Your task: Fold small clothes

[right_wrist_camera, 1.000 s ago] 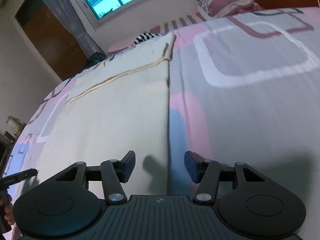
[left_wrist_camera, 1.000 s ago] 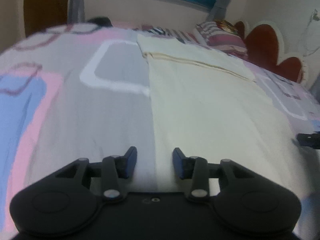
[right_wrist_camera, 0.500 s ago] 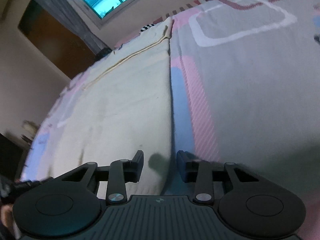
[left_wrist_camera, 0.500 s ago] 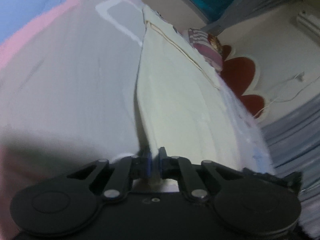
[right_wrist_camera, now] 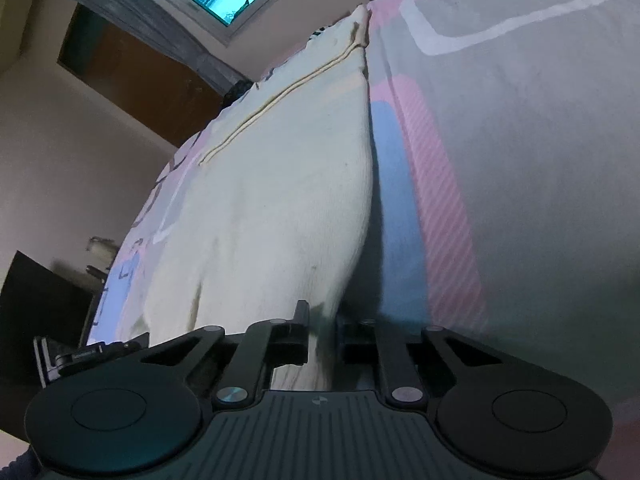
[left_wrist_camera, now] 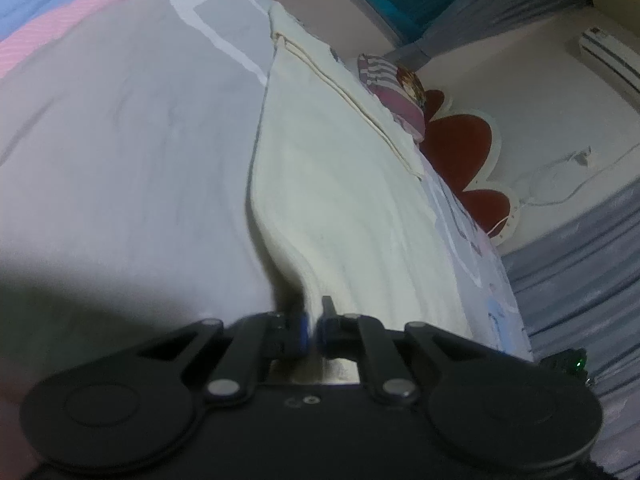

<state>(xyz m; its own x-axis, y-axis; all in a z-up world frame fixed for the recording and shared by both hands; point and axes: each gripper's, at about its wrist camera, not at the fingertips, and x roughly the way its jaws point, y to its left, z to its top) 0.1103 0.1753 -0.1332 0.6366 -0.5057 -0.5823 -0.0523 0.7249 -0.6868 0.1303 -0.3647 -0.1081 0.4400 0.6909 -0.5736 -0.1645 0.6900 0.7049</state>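
We have the cream garment (left_wrist_camera: 344,184) laid flat along the bed (left_wrist_camera: 120,128), its near edge toward us and its seamed far end toward the pillow (left_wrist_camera: 394,92) at the head corner. Our left gripper (left_wrist_camera: 312,330) is clenched on the near left corner of the cloth, which rises in a ridge into the jaws. Our right gripper (right_wrist_camera: 322,334) has the near right corner (right_wrist_camera: 320,344) between its jaws, closed in on it, though a narrow gap shows and we judge that hold the weaker one.

The risks as we see them: if we lift unevenly, the right corner may slide out and the fold will collapse on one side. The cloth looks soft and limp, so slack in the middle may sag and crease. Pulling too low could drag the bedsheet (right_wrist_camera: 520,160) along with it.
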